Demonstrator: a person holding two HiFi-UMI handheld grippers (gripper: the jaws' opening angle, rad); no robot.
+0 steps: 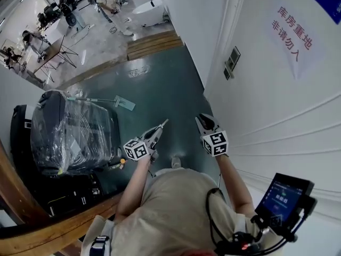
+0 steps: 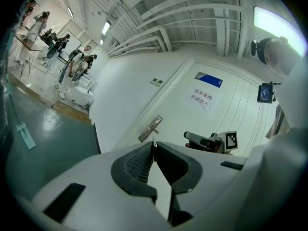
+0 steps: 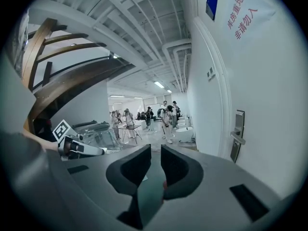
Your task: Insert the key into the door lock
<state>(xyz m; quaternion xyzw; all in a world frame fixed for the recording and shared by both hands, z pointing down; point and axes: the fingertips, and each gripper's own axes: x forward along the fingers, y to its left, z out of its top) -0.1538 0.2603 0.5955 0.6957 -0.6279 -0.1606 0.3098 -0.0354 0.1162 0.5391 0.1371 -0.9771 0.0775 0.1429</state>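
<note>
Left gripper (image 1: 158, 128) clamps a thin key (image 2: 153, 141) near the door lock (image 2: 150, 128); right gripper (image 3: 155, 152) jaws stand apart, empty.

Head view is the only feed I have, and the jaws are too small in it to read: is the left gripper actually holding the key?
Observer: Yes. In the left gripper view the left gripper is shut on a thin silver metal key, seen edge-on at its tips.
Operator: Where's the lock?
Observer: The silver door lock plate with its lever handle shows just above those tips in that view, apart from them.
Operator: And the right gripper?
Observer: In its own view the right gripper is open, with nothing between its pads.
</note>
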